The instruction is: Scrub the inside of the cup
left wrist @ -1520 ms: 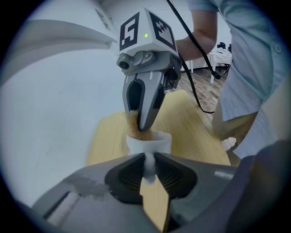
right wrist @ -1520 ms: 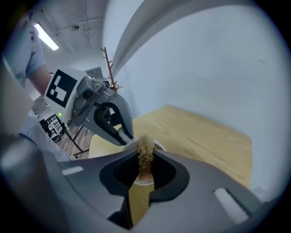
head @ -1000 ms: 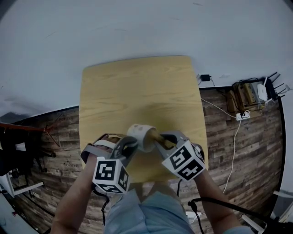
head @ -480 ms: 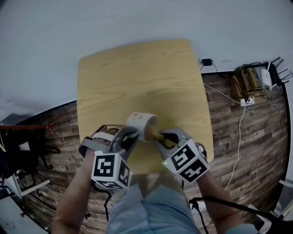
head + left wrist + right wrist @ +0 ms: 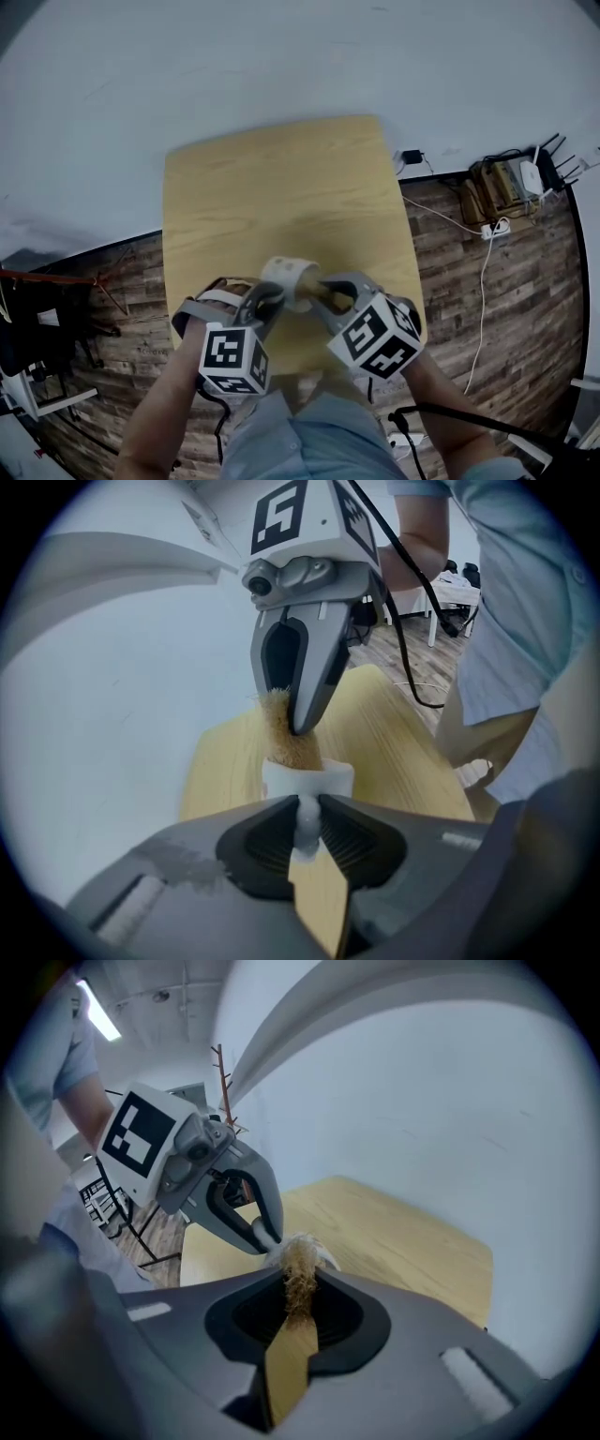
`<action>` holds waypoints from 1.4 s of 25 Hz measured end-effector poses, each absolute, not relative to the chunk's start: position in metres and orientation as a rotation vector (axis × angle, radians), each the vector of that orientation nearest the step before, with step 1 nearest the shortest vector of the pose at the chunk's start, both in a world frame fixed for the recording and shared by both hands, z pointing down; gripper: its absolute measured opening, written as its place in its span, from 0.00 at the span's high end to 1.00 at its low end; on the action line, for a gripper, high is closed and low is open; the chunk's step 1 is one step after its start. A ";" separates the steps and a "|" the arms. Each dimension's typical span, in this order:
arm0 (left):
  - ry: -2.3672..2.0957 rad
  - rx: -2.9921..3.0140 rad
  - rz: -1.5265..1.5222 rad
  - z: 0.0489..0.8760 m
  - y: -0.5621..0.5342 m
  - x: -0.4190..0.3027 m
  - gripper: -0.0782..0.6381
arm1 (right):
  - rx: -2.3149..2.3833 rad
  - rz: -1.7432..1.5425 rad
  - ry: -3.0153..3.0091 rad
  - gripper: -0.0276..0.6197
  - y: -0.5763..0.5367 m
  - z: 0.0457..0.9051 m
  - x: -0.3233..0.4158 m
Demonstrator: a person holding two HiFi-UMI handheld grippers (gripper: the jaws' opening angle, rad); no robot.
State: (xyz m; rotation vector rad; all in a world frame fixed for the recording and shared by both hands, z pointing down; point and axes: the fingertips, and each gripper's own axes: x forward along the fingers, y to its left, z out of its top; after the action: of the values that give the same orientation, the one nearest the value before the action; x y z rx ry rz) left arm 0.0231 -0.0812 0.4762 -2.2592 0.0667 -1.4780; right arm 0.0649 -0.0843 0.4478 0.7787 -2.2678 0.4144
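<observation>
Head view steeply down over table (image 5: 281,187); gripper views close, facing each other, sharing cup (image 5: 307,778)

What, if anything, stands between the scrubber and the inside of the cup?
Nothing visible: the scrubber held by the right hand-held gripper sits in the mouth of the cup, whose handle the left hand-held gripper clamps.

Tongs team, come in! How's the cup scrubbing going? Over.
Left tongs shut on cup handle. Right tongs hold scrubber inside cup. Nothing blocking.

soft cool light falls evenly on the table (image 5: 281,187), faint shadow at its near edge, fisheye warp and vignette around it.
</observation>
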 end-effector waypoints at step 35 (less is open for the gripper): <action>0.087 -2.265 -1.429 0.479 -0.075 0.029 0.76 | 0.901 0.690 -2.365 0.87 -0.075 0.459 0.061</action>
State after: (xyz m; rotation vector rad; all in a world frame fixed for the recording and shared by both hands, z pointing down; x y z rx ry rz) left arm 0.0289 -0.0752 0.4791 -2.2648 0.0867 -1.4292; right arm 0.0608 -0.0745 0.4588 0.9014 -2.3648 0.6898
